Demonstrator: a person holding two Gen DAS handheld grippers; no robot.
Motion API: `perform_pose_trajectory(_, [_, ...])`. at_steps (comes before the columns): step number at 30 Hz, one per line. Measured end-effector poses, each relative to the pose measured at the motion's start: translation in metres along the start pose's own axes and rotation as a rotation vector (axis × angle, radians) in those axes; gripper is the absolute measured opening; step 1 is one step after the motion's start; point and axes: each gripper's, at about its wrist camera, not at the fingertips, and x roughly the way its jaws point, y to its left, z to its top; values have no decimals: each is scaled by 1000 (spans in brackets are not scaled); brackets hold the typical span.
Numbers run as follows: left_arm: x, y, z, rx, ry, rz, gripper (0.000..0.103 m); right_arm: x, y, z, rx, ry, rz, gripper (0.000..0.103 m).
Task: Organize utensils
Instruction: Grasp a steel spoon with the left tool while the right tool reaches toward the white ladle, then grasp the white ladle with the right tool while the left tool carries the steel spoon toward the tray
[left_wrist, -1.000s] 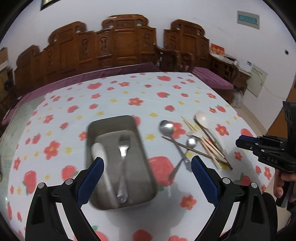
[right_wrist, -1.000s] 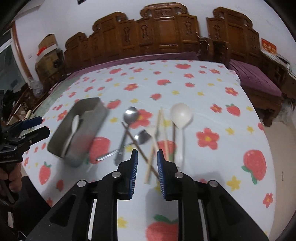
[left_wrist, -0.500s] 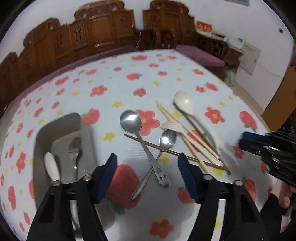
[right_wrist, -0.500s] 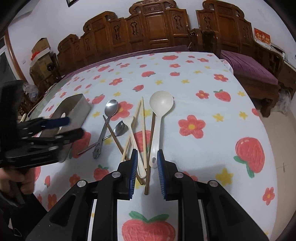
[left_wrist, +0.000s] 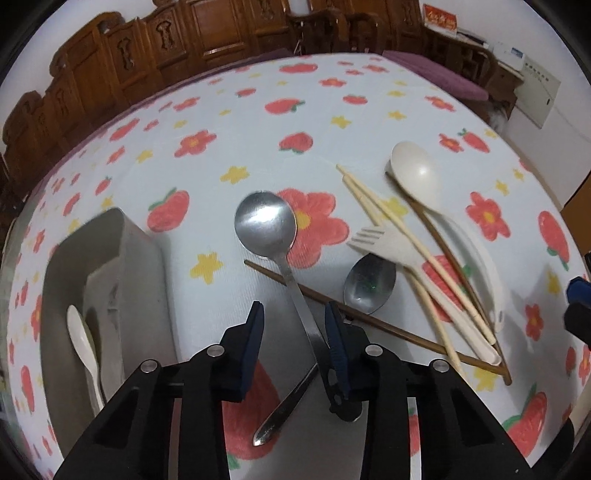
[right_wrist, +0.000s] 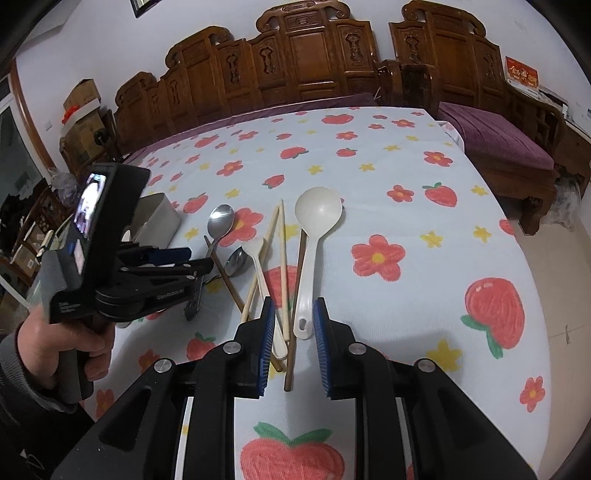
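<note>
sorting is partly done: the grey tray (left_wrist: 107, 266) at the left of the left wrist view already has a white plastic spoon (left_wrist: 83, 341) in it, with something beside it too blurred to name. most utensils are still loose on the flowered worktop (left_wrist: 332, 110): large metal spoon (left_wrist: 266, 225), small metal spoon (left_wrist: 369, 282), pale fork (left_wrist: 380, 247), pale chopsticks (left_wrist: 384, 218), dark chopsticks (left_wrist: 369, 319) and white ladle (right_wrist: 317, 218). the left claw (left_wrist: 293, 332) is part open, its fingers either side of the large spoon's handle, not yet closed on it. the right claw (right_wrist: 293, 343), at centre bottom of its view, is open a little and hangs over the near ends of the ladle and chopsticks, holding nothing. judging by the pile, most of the job remains.
</note>
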Motion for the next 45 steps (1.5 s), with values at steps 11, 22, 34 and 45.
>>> perform_pose_trajectory(11, [8, 9, 4, -73, 11, -60, 7, 2, -2, -3, 4, 13, -9, 24])
perform_pose_trajectory(22, [-9, 20, -6, -81, -33, -104, 6, 11, 1, -9, -11, 36, -20, 24])
perform_pose_trajectory(34, [-51, 22, -12, -55, -123, -144, 6, 41, -9, 8, -1, 50, -55, 24])
perform_pose_trajectory(45, [-92, 21, -21, -39, -185, -185, 6, 87, -12, 36, 36, 79, -62, 39])
